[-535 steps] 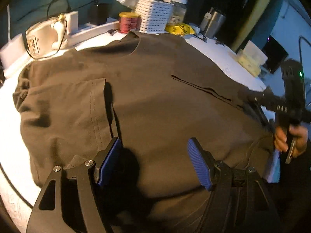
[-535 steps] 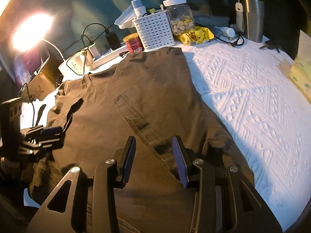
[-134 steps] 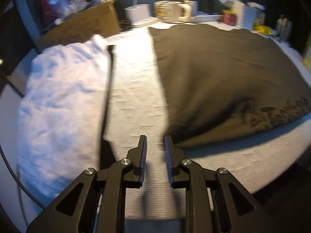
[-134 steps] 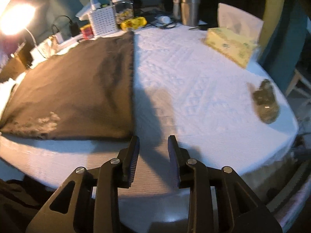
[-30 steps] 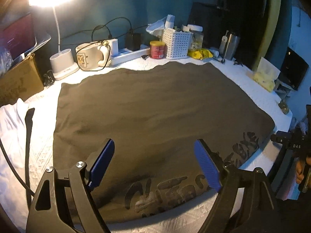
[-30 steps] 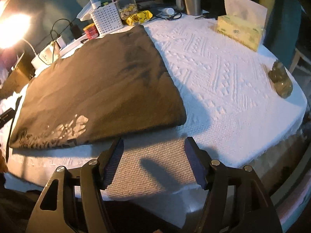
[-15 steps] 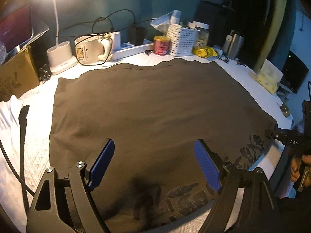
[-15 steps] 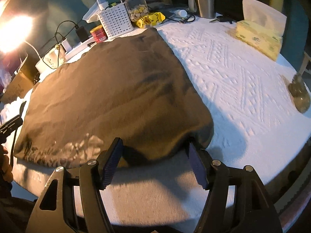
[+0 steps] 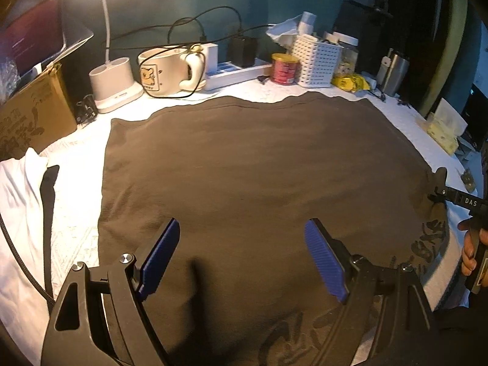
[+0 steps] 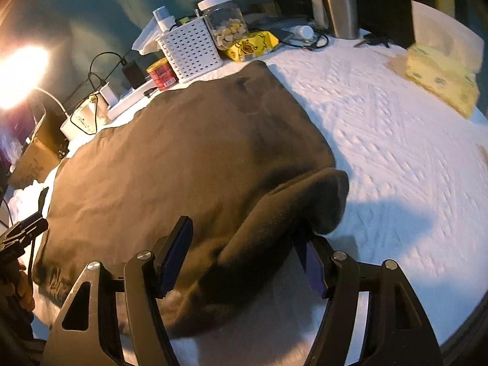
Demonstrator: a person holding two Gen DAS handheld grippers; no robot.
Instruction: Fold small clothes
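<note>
In the left wrist view, white cloth (image 9: 18,213) with a black cable (image 9: 21,262) lies at the left edge, just beside the dark brown garment (image 9: 259,167), which is spread flat over the white textured table cover (image 9: 73,238) and fills the middle of the frame. If the shirt is swept sideways during a fold, that cloth or cable could get caught up with it. The left gripper (image 9: 244,259) sits low centre with its 2 blue pads spread wide, released, nothing between them; closing here, away from any edge, would likely pinch a ridge of the top layer only and wrinkle the stack.

In the right wrist view, the garment's near right corner (image 10: 320,201) is bunched up and curled, lifted off the cover at lower centre. The right gripper (image 10: 244,262) straddles that hump with its jaws apart, the right pad hidden behind the fabric; I judge it unclamped, though contact on that side cannot be told. A grip on the bunch could catch uneven layers, giving a skewed fold. At far right the yellow tissue pack (image 10: 442,82) stands well apart.
</note>
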